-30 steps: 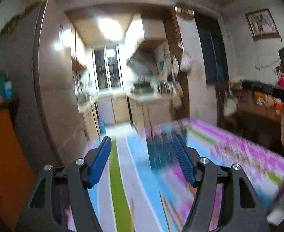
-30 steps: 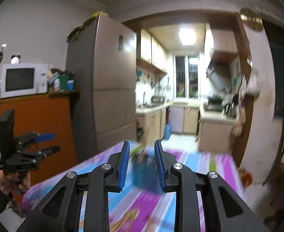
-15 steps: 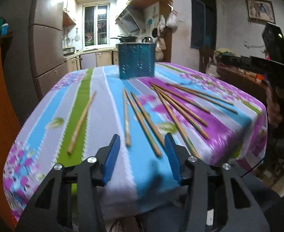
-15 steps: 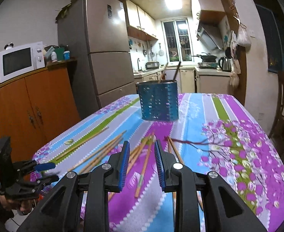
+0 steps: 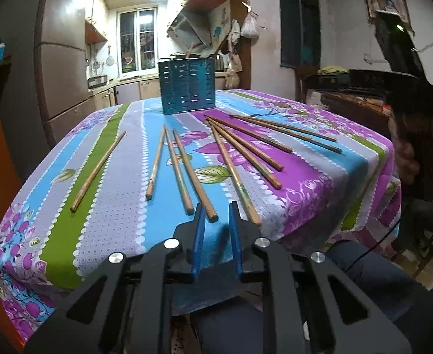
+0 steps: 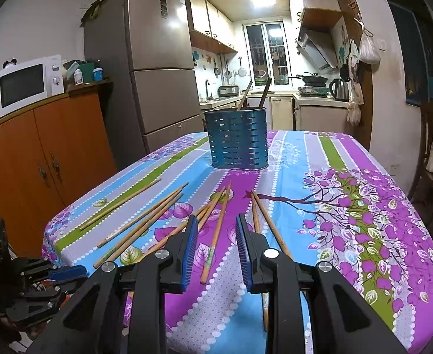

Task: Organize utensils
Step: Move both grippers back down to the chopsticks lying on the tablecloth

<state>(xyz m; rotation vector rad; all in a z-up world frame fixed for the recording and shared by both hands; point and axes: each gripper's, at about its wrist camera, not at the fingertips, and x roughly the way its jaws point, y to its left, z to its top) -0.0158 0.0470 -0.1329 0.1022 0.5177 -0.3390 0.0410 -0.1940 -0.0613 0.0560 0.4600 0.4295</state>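
Left gripper jaws just closing, narrow gap, empty; right gripper part-open, empty; chopsticks scattered on worktop — holder behind; reopen, straddle one stick.

Your surface: striped floral cloth. On it: blue holder at far end, loose chopsticks scattered nearer you.
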